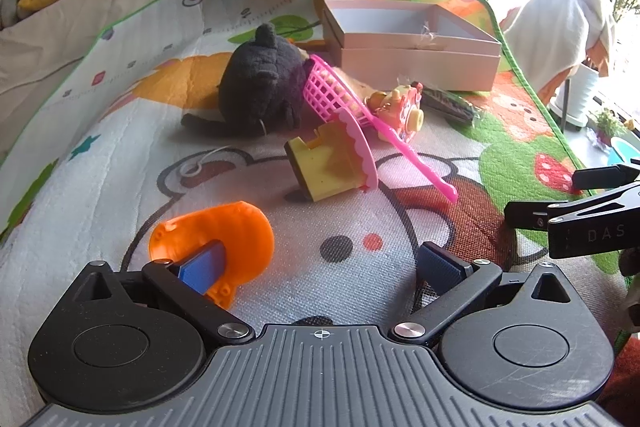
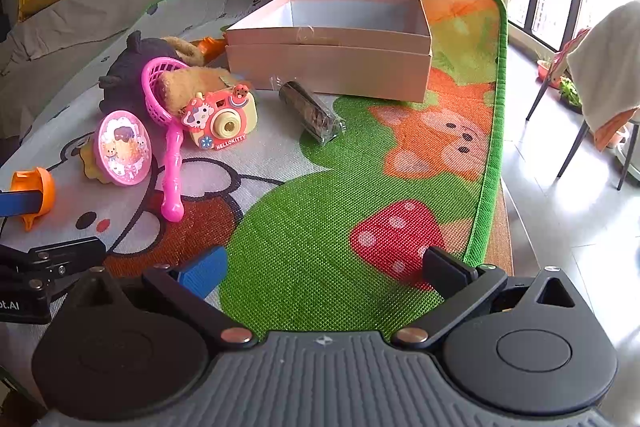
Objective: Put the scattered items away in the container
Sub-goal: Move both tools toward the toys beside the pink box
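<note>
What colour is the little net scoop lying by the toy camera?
Bright pink net scoop, mesh and handle alike; clearest in the right wrist view.

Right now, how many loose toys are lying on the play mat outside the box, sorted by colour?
Pink: 3 - net scoop, round-topped toy, toy camera
Orange: 1 - plastic piece, with one pad of the left tongs against it
Dark: 2 - plush animal, wrapped roll
Tan: 1 - plush in the scoop
Total: 7; the box looks empty.

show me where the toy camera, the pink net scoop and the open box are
toy camera (image 2: 220, 121): right wrist view, on its yellow front by the lens.
pink net scoop (image 2: 173, 163): right wrist view, on its handle.
open box (image 2: 328, 71): right wrist view, on its near outer wall.
</note>
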Available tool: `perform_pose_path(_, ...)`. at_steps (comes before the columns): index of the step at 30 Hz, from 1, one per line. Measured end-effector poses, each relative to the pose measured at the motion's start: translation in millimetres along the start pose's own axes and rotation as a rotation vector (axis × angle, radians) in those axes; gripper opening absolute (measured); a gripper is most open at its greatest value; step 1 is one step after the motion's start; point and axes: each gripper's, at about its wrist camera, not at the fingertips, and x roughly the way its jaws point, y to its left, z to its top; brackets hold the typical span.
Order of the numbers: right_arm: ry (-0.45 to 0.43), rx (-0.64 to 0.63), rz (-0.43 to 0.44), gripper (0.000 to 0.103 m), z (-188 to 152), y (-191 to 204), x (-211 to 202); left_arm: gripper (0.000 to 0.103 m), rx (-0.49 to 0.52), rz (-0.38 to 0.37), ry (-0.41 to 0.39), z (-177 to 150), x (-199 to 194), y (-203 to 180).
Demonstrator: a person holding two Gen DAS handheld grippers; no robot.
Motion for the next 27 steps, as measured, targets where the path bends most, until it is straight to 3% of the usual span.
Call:
perform_pose_path(6, -0.002, -0.033, -0.009, 0.103, 3.0, 3.5, -1.6, 0.103, -0.056, 0.003, 0.028, 6.3, 1.1, 10.2)
perform_pose_path(12, 0.001, -0.019, 0.035, 0.103, 8.6, -1.0, -4.8, 0.103, -0.044, 0.017, 0.052, 13.9, 8.1, 11.3)
perform_pose_path(27, -0.099, -0.182, 0.076, 0.103, 40.1, 16.0, -5.6, 0.103, -0.044, 0.019, 0.047, 25.9, 22.9, 19.2)
